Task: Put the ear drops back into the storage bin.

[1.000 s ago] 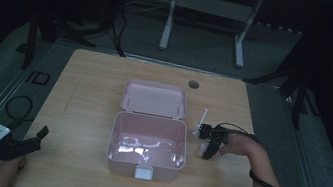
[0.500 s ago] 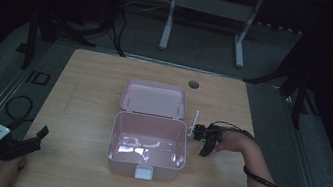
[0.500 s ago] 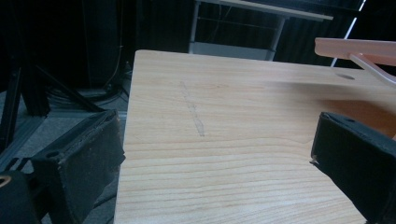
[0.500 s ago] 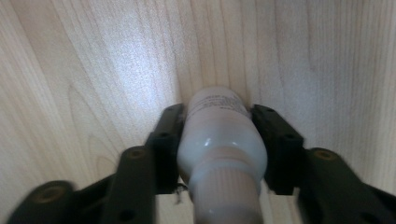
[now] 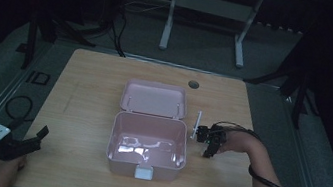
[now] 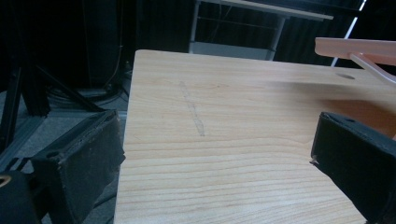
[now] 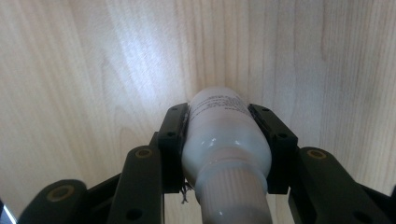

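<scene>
A pink plastic box (image 5: 149, 141) stands open mid-table, its lid (image 5: 154, 97) folded back flat behind it and a white latch (image 5: 144, 172) on its front wall. Light glares off its inner floor. Just right of the box, my right gripper (image 5: 209, 143) points down at the table. In the right gripper view that gripper (image 7: 226, 116) is shut on a white bottle (image 7: 224, 140), label side up, its ribbed neck toward the camera. My left gripper (image 5: 38, 136) hangs at the table's front left corner, its jaws wide apart over bare wood (image 6: 217, 144).
The wooden table (image 5: 85, 111) has a round cable hole (image 5: 194, 84) at the back. Its left edge (image 6: 128, 121) drops to a dark floor with cables. A pink lid edge (image 6: 355, 46) juts into the left gripper view. A metal stand (image 5: 208, 9) lies beyond the table.
My right gripper has shifted and turned slightly beside the box, still holding the bottle. The left gripper has stayed where it was.
</scene>
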Demonstrator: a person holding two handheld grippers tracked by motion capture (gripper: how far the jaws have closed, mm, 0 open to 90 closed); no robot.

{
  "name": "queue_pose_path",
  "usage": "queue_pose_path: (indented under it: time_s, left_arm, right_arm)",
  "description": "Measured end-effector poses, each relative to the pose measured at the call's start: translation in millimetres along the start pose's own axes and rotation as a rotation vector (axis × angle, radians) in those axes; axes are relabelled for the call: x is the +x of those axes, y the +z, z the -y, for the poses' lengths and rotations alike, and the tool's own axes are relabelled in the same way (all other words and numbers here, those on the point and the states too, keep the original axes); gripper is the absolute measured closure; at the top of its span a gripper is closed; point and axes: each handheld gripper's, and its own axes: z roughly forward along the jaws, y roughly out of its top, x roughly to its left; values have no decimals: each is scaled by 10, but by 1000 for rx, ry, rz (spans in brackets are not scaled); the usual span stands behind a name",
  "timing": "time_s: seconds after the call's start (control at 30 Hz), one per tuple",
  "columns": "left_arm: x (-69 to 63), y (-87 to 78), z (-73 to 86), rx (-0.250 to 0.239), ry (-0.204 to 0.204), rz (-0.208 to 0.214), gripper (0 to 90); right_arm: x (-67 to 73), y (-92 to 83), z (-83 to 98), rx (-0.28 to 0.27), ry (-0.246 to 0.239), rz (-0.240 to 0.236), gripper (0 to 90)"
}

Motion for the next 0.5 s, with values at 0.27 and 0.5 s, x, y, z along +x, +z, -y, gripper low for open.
queue_pose_path:
  time_s: [0.27, 0.5]
  left_arm:
    - [-1, 1, 0, 2, 2, -1, 26]
    - [-2, 3, -1, 3, 1, -2, 26]
  right_arm:
    - [174, -143, 6, 19, -1, -10, 598]
    - [318, -324, -17, 23, -15, -15, 599]
